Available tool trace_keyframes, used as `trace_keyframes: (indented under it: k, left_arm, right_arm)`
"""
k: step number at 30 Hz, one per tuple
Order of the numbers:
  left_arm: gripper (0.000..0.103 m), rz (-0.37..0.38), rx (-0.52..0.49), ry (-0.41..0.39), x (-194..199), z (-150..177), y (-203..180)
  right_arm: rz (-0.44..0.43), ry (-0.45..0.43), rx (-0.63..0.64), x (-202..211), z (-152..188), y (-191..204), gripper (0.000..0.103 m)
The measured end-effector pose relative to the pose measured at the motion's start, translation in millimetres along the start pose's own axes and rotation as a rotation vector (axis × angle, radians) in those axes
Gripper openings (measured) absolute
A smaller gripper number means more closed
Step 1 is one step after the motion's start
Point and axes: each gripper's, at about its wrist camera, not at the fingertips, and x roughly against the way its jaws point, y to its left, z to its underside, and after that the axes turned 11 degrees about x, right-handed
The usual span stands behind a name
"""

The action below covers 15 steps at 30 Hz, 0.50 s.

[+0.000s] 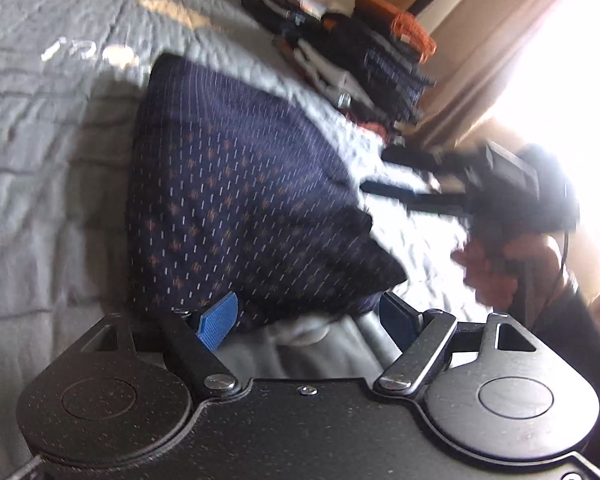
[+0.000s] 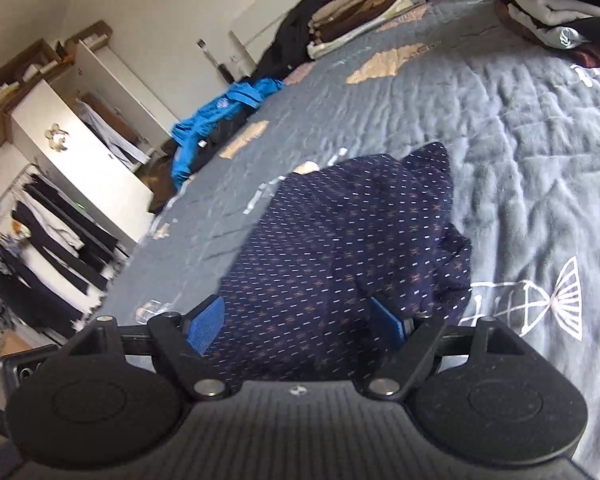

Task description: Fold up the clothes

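- The left gripper (image 1: 308, 316) has ribbed blue pads (image 1: 217, 321) on black, matt, speckled plastic arms with bright metal pivot screws; its jaws stand wide apart and nothing is pinched between them.
- The right gripper (image 2: 296, 322) is the same build, with a ridged black body; its blue pads (image 2: 204, 326) are also spread wide, with cloth lying between them but not pressed.
- The task's thing, a navy woven garment with fine white dashes and small orange motifs (image 1: 236, 184), lies partly folded on the bed, roughly wedge-shaped, its near hem just ahead of both sets of fingers.
- In the right wrist view the same garment (image 2: 340, 248) shows soft creases and a rumpled flap at its right side.
- Under it is a grey quilted bedspread (image 2: 520, 140) with puckered stitching, tan patches and a white line-drawn fish skeleton (image 2: 540, 300).
- In the left wrist view the right gripper (image 1: 388, 174) appears blurred past the garment's far side, held by a hand (image 1: 500, 268).
- A stack of folded dark, grey and orange clothes (image 1: 380, 56) sits toward the bed's far edge, beside a beige curtain (image 1: 500, 60).
- A crumpled bright blue garment (image 2: 220, 120) lies at the bed's left edge; folded brown and cream cloth (image 2: 364, 12) sits at the far corner.
- Beyond the bed stand a white wardrobe (image 2: 80, 152) and hanging dark clothes (image 2: 48, 248).
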Motion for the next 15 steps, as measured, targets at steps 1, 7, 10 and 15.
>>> trace_keyframes:
  k: [1, 7, 10, 15]
  left_arm:
    - [0.078, 0.006, 0.005, -0.021, 5.5, -1.7, -1.2]
    - [0.08, 0.002, 0.057, -0.137, 27.2, -11.4, 2.0]
    - [0.08, -0.006, 0.067, -0.158, 28.3, -14.4, 1.4]
    - [0.08, -0.015, 0.043, -0.151, 28.7, -12.1, -3.7]
  right_arm:
    - [-0.028, -0.007, 0.003, 4.5, 3.1, 4.4, 0.079]
    - [-0.116, 0.02, 0.02, 6.4, 25.6, 23.5, 0.079]
    - [-0.068, 0.084, -0.005, -2.3, 45.0, 17.9, 0.079]
    - [-0.001, 0.11, -0.014, 6.6, 68.9, 6.0, 0.079]
